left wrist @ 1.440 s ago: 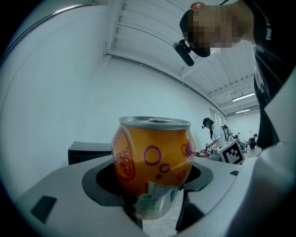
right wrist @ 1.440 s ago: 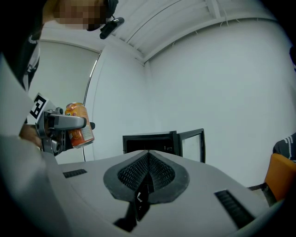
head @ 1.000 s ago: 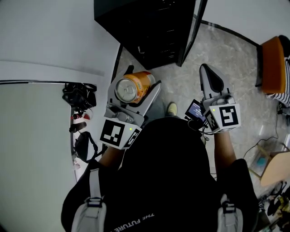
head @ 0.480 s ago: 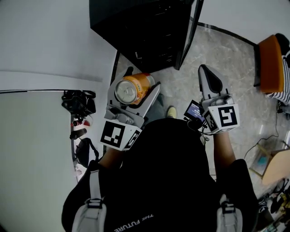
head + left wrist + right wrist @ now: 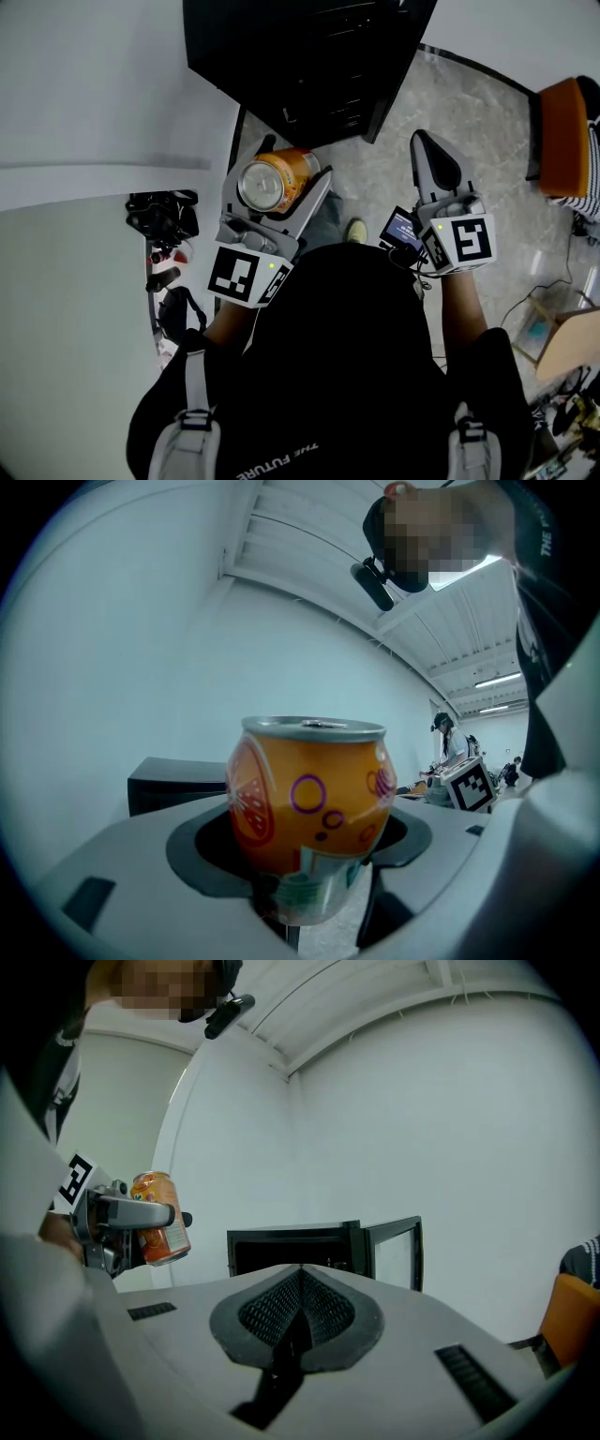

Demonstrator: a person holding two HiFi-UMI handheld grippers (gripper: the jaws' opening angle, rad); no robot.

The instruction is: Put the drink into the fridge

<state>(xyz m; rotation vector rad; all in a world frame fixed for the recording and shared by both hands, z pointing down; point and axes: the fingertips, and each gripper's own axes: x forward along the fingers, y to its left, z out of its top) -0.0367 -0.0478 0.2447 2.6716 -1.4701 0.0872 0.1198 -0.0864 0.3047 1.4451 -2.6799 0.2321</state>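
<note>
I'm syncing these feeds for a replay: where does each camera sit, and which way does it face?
Head view: on the person's head, facing steeply down; shows torso, left claw shut on the orange can, right claw, open fridge.
Left gripper view: on the left claw, facing along its jaws at the can and a white wall.
Right gripper view: on the right claw, jaws together, facing the fridge.
Shared: all three show the can.
</note>
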